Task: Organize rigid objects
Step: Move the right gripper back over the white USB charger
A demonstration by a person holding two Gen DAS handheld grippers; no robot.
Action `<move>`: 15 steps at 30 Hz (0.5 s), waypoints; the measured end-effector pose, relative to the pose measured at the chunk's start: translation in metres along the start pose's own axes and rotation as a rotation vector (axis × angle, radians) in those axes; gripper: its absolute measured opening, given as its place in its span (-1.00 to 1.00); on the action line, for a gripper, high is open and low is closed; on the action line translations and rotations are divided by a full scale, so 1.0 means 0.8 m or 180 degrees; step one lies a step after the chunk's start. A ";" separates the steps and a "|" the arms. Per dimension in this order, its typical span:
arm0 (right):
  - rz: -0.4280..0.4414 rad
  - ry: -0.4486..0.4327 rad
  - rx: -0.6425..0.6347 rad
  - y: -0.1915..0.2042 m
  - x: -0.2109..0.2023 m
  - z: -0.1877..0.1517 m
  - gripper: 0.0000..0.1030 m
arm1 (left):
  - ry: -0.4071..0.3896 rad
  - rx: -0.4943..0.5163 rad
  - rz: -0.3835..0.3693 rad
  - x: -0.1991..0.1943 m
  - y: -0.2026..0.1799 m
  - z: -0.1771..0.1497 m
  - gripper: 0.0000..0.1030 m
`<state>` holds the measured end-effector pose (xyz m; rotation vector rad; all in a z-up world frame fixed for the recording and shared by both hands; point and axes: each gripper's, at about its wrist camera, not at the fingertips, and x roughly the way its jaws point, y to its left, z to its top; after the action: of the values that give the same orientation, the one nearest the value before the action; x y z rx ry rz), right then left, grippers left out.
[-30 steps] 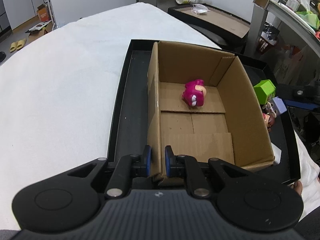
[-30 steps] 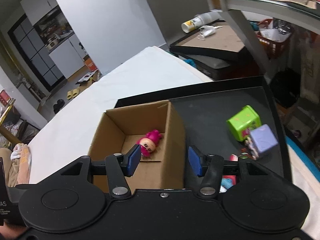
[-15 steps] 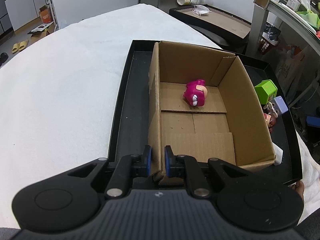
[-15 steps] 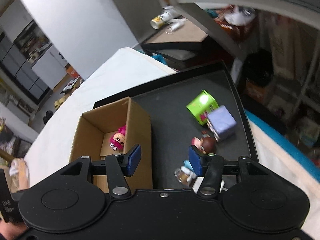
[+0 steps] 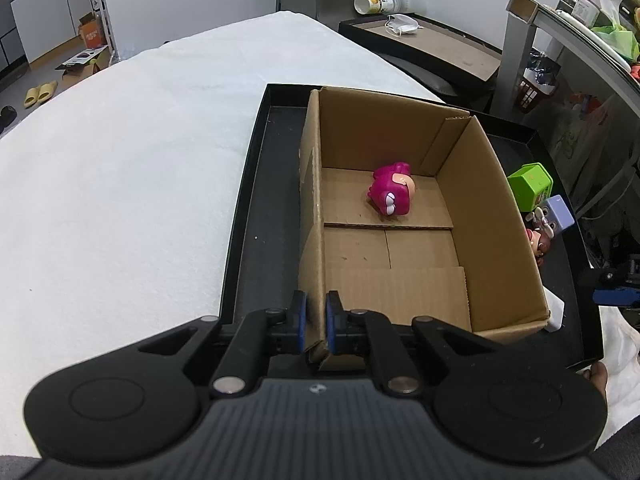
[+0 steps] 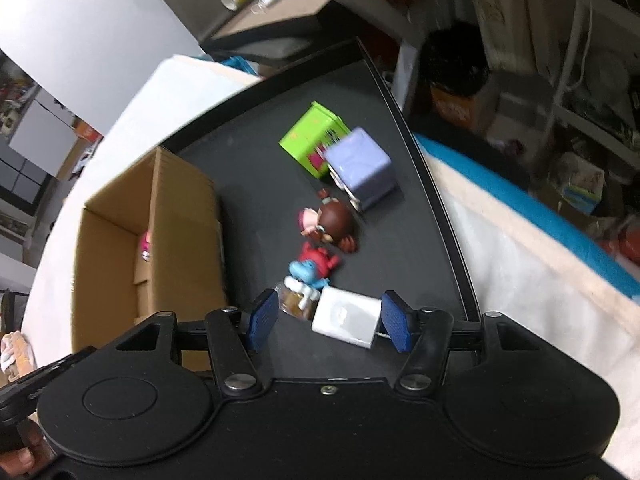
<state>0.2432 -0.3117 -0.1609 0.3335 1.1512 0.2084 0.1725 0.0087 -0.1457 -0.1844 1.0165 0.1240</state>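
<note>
A brown cardboard box (image 5: 492,200) stands in a black tray (image 5: 264,208), and my left gripper (image 5: 314,326) is shut on the box's near left wall. A pink toy (image 5: 390,194) lies on the box floor. Over the tray's right part (image 6: 256,168), my right gripper (image 6: 328,322) hovers with its jaws opening. A white block (image 6: 346,322) and a small jar-like toy (image 6: 294,302) show between its blue pads (image 6: 262,320), untouched. Beyond lie a blue-and-red figure (image 6: 314,266), a brown-haired figure (image 6: 332,224), a lilac cube (image 6: 362,168) and a green cube (image 6: 308,142).
The tray rests on a white cloth-covered table (image 5: 120,160). A second black tray with a cup (image 5: 370,3) and a mask lies beyond. A grey desk and cluttered shelves (image 6: 580,120) stand to the right. A hand (image 6: 16,456) shows at the lower left of the right wrist view.
My right gripper has swung right and down from over the box to the loose toys, rolling as it went, and its jaws have widened. The left gripper stays clamped on the box wall.
</note>
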 end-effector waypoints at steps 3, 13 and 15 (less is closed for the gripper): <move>0.0000 0.0101 -0.0028 0.004 0.008 -0.002 0.21 | -0.0009 0.0018 -0.0009 -0.001 0.000 0.000 -0.83; -0.0320 0.0388 -0.0029 0.007 0.047 -0.006 0.24 | -0.0031 -0.0018 -0.0023 -0.002 0.006 -0.001 -0.83; -0.0396 0.0427 -0.0016 0.005 0.054 -0.006 0.30 | -0.0036 -0.0014 -0.0025 -0.002 0.005 -0.001 -0.83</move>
<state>0.2561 -0.2928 -0.1978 0.2450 1.2992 0.1257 0.1703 0.0128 -0.1451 -0.1915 1.0041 0.1200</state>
